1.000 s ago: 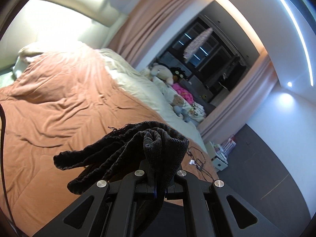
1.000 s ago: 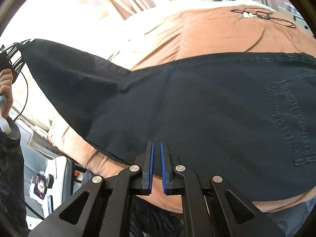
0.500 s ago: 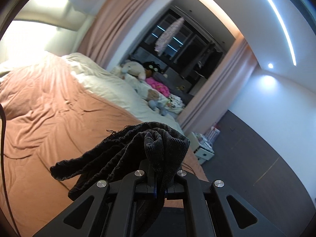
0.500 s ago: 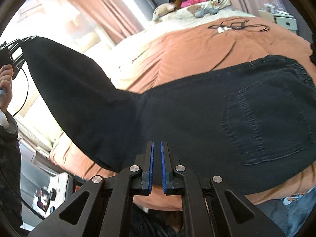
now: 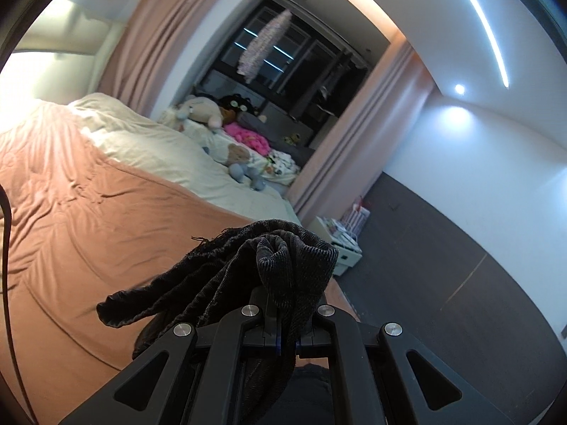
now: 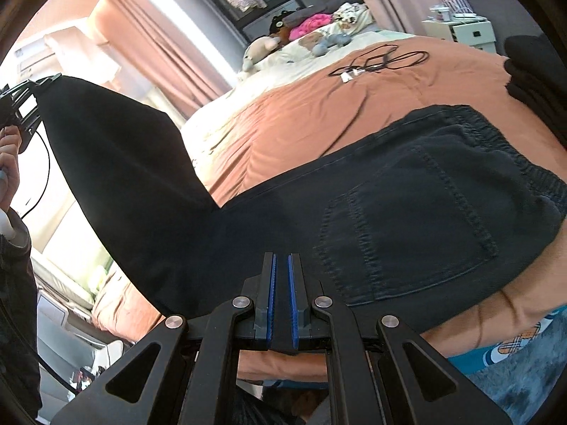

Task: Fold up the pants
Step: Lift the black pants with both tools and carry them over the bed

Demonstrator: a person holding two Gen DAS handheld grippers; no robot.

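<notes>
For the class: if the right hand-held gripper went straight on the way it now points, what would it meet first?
Most likely the dark pants: the right hand-held gripper is shut on their near edge, and the cloth spreads directly ahead over the orange bedcover. Depth is hard to judge.

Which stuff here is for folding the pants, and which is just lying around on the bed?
For the job:
- pants, spread on the bed
- left gripper, shut on the pants' leg end
- right gripper, shut on the pants' edge

Just lying about:
- stuffed toys
- black cables
- pink bundle
- white bedside cabinet
</notes>
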